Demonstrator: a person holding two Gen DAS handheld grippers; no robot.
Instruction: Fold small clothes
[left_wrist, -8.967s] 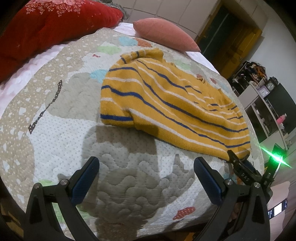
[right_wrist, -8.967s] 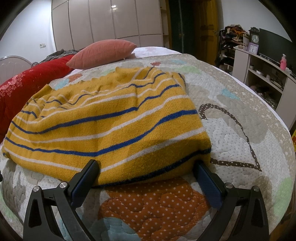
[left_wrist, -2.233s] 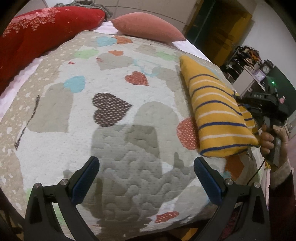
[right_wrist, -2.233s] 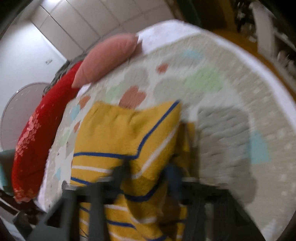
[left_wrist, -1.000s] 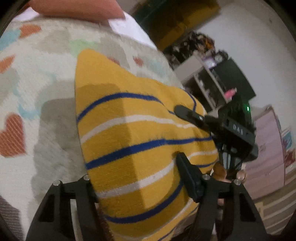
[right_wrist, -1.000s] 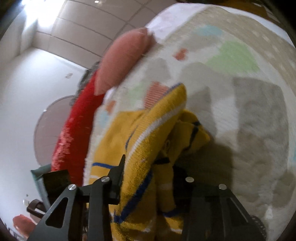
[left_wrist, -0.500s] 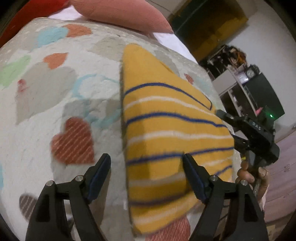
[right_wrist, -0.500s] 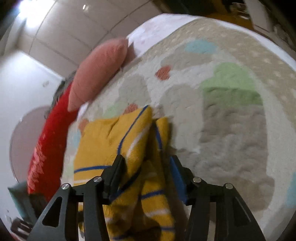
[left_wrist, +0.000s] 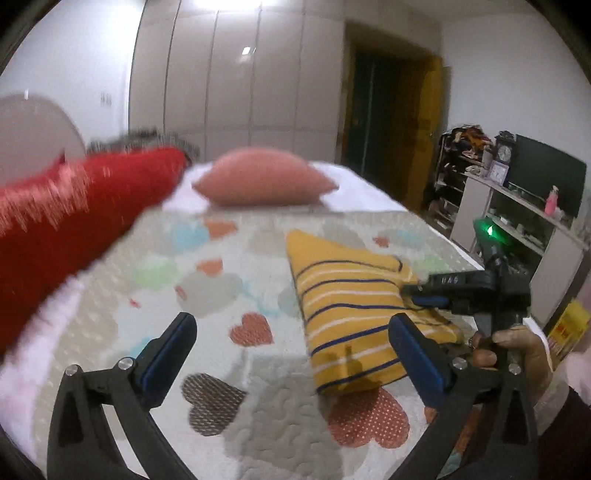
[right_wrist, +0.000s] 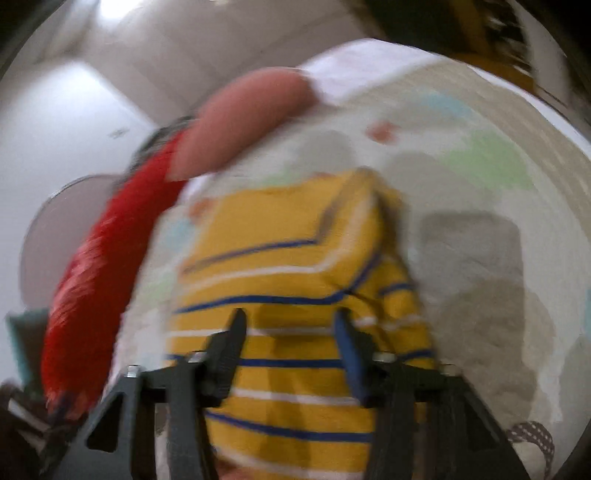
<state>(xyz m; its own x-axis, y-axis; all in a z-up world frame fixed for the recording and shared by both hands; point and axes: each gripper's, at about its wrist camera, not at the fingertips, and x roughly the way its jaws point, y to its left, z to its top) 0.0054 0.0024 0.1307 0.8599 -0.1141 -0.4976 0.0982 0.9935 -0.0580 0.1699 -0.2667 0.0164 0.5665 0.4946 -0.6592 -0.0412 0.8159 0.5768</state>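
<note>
A folded yellow sweater (left_wrist: 347, 314) with blue and white stripes lies on the right side of the quilted bed (left_wrist: 221, 280). My left gripper (left_wrist: 291, 350) is open and empty, held above the quilt to the left of the sweater. My right gripper (left_wrist: 415, 295) shows in the left wrist view at the sweater's right edge, held by a hand. In the blurred right wrist view the right gripper (right_wrist: 290, 332) is open, jaws apart just over the sweater (right_wrist: 295, 295), not holding it.
A red cushion (left_wrist: 70, 218) lies at the left and a pink pillow (left_wrist: 262, 182) at the bed's head. A white shelf unit (left_wrist: 517, 229) with a TV and clock stands to the right. A wardrobe and a dark doorway are behind.
My left gripper has let go of the sweater, opened wide and pulled back and up. My right gripper has opened and released the sweater, which now lies folded on the bed.
</note>
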